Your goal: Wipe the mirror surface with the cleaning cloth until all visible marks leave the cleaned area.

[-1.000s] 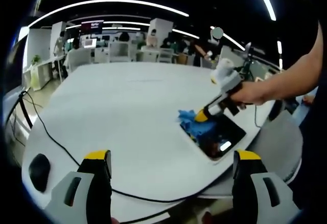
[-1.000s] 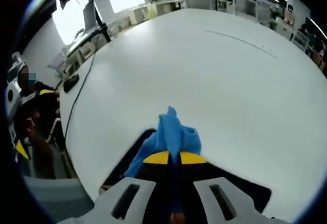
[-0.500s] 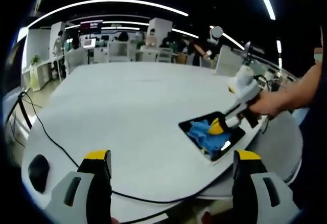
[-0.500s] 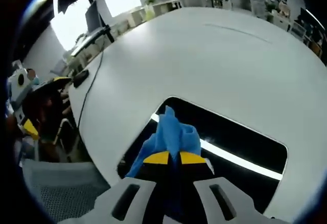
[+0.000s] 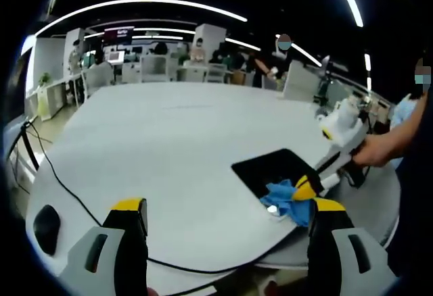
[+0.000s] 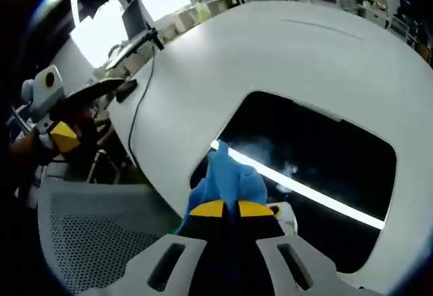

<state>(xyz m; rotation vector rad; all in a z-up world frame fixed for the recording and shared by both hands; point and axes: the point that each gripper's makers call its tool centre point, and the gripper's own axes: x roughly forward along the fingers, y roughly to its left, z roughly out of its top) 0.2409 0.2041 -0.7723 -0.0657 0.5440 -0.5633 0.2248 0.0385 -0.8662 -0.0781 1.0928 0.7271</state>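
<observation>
A dark rectangular mirror (image 5: 270, 171) (image 6: 318, 154) lies flat near the edge of the white round table (image 5: 162, 147). My right gripper (image 6: 230, 209) (image 5: 306, 189) is shut on a blue cleaning cloth (image 6: 226, 181) (image 5: 287, 200), which rests on the mirror's near corner by the table edge. A faint smear (image 6: 287, 167) shows on the glass beside a reflected light strip. My left gripper (image 5: 229, 208) hangs open above the table's near edge, to the left of the mirror, holding nothing.
A black cable (image 5: 74, 194) runs across the left of the table past a black mouse (image 5: 46, 220). A grey mesh chair (image 6: 95, 242) stands below the table edge. A person's arm (image 5: 399, 137) holds the right gripper. Desks and people fill the background.
The right gripper has dragged the cloth across the mirror from its far left end to its near right corner at the table edge. The left gripper has stayed still.
</observation>
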